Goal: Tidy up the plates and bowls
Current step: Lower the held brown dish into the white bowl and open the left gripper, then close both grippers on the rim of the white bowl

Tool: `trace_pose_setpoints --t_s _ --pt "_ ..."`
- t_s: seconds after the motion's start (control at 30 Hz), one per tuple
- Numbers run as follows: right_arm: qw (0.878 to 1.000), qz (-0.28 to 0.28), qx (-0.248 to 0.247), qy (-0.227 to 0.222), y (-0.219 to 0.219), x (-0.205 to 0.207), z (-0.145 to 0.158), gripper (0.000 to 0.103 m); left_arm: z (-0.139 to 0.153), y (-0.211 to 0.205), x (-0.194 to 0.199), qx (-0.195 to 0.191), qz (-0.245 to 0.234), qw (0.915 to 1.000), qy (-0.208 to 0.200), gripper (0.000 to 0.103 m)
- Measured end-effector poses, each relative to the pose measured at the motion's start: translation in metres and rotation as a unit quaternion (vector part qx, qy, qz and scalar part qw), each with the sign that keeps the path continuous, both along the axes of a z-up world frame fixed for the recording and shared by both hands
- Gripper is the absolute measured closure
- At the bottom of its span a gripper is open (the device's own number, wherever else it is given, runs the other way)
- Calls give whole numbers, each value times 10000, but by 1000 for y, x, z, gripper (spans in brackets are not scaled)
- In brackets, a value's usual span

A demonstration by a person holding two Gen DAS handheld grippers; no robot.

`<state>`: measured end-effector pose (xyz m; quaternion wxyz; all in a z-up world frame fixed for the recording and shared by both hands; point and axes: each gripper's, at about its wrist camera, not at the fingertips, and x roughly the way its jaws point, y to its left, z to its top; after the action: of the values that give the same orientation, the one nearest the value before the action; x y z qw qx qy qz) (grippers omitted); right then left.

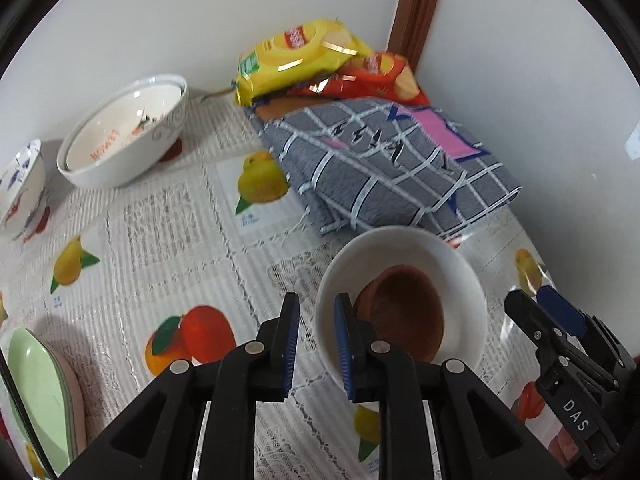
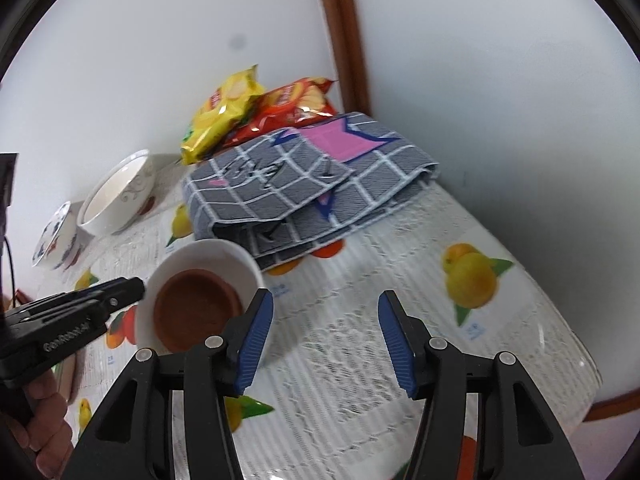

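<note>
Bowls remain scattered: our left gripper (image 1: 317, 344) fingers clench the rim of the white bowl (image 1: 404, 296) holding a brown dish (image 1: 404, 312); our right gripper (image 2: 326, 340) gapes empty. At ten o'clock, two nested bowls (image 1: 124, 136) and a patterned bowl (image 1: 20, 184) wait on the bench (image 1: 180, 232).

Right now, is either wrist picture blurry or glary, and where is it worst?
Left wrist view: the white bowl near the left gripper is smeared, the chip bags show foil glints. Right wrist view: the tablecloth print streaks with motion blur; both views bend at the edges.
</note>
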<state>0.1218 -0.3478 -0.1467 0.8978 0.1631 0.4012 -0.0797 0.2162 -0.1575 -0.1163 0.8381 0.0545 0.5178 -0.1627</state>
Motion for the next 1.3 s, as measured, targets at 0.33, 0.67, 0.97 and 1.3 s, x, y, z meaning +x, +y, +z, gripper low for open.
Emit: trace_pose_setpoints --t_s 0.33,0.67,0.97,1.3 --pt "9986 321 -101 409 22 23 -17 52 -16 -2 3 89 -56 9997 208 86" --pt "9951 295 -196 927 26 46 -37 65 -29 -9 7 214 -81 9990 375 86" --pt "9945 343 -53 993 25 48 -43 64 -33 -9 8 278 -102 9988 386 83" --pt "9955 255 -128 901 22 46 -43 53 -37 -11 6 351 -83 9990 281 83"
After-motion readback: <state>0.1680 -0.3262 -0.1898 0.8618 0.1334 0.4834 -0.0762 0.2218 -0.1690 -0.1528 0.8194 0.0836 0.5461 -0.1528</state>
